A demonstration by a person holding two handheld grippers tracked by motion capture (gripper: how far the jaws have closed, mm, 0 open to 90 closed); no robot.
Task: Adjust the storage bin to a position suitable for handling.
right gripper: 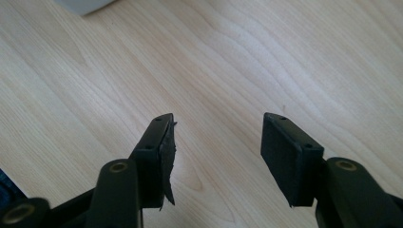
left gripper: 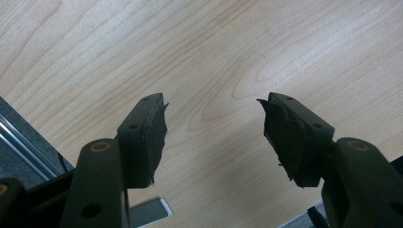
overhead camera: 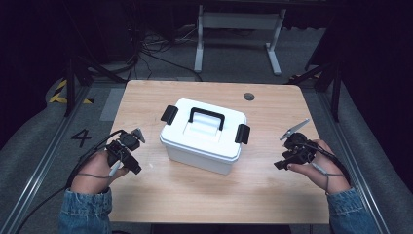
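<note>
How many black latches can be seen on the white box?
2: one latch on the white box at its left end, the other latch at its right end. Its far side may hide more.

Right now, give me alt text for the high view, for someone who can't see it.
A closed white storage box with a black handle and two black latches sits mid-table. The left gripper and right gripper, one in each hand, rest either side, clear of it.

Bright, even overhead light; dark surroundings; the close views look slightly soft.
</note>
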